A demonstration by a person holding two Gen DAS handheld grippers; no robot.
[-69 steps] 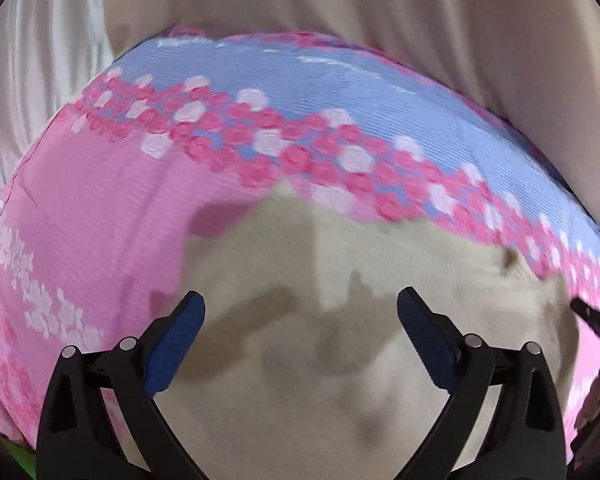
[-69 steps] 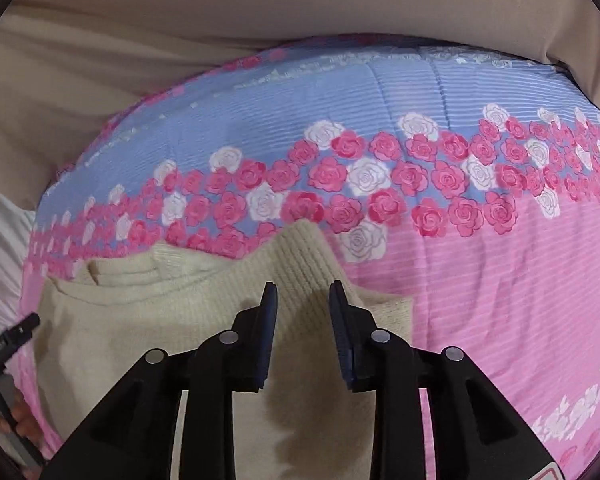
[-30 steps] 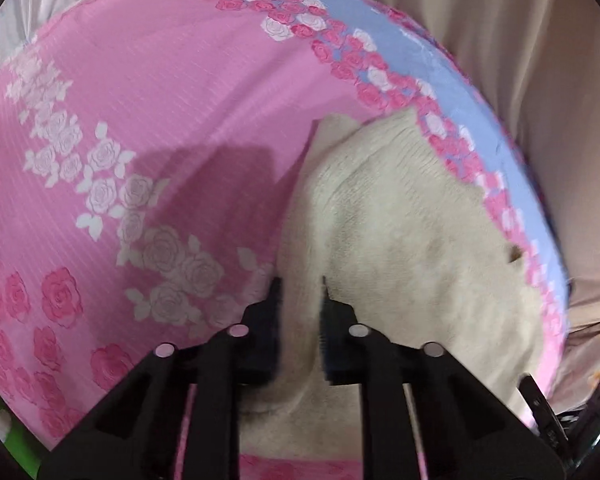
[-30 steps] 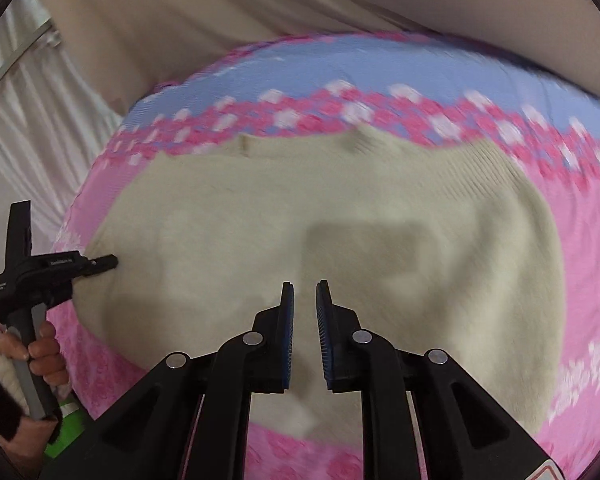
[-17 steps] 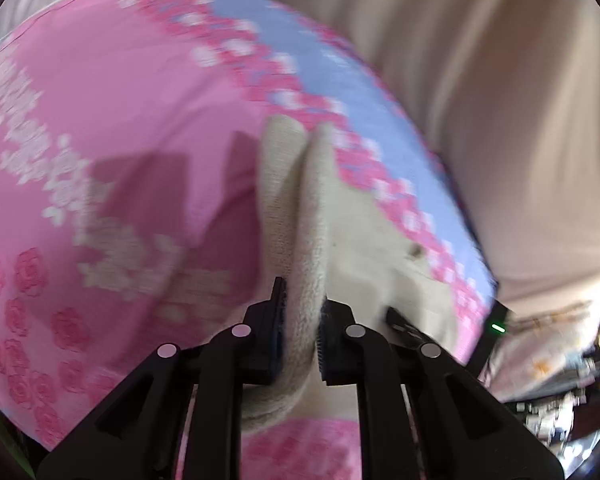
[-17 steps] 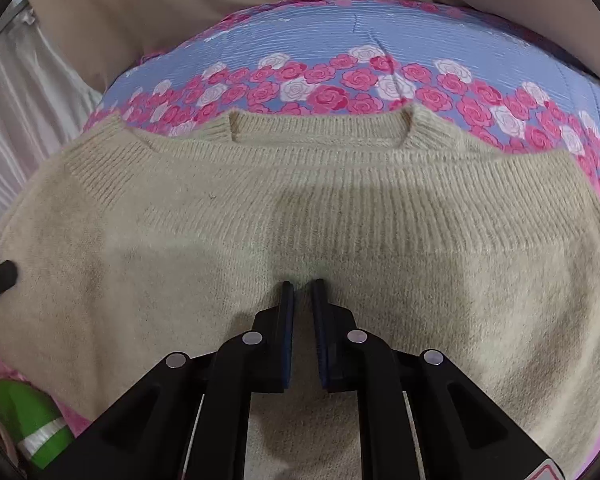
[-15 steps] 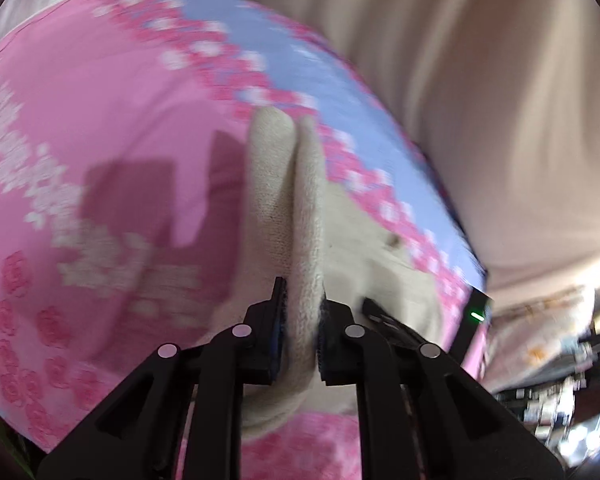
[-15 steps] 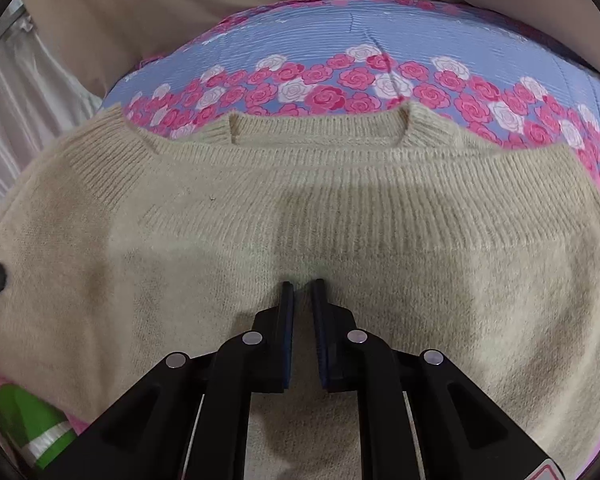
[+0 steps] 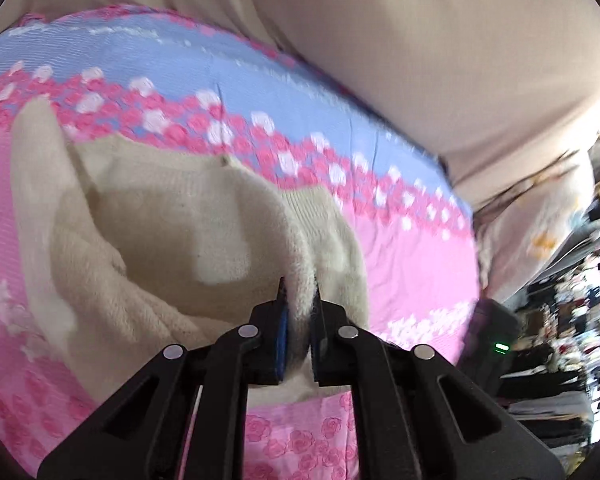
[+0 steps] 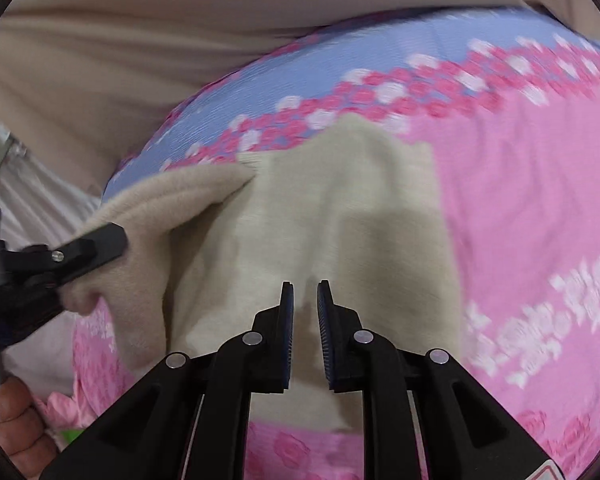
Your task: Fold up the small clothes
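A small cream knit sweater lies on a pink and blue rose-print bedspread. My left gripper is shut on a fold of the sweater's edge and holds it lifted over the rest of the garment. In the right wrist view the sweater is partly doubled over, and the left gripper shows at the left, pinching the raised edge. My right gripper hovers over the sweater's near part, its jaws a narrow gap apart with no cloth between them.
A beige curtain or sheet hangs behind the bed. Cluttered shelves show at the far right of the left wrist view. A hand and a green object sit at the lower left of the right wrist view.
My left gripper, shut on the sweater's edge, has carried it up and across toward the right, folding the garment over. My right gripper has let go of the sweater and its jaws have parted slightly.
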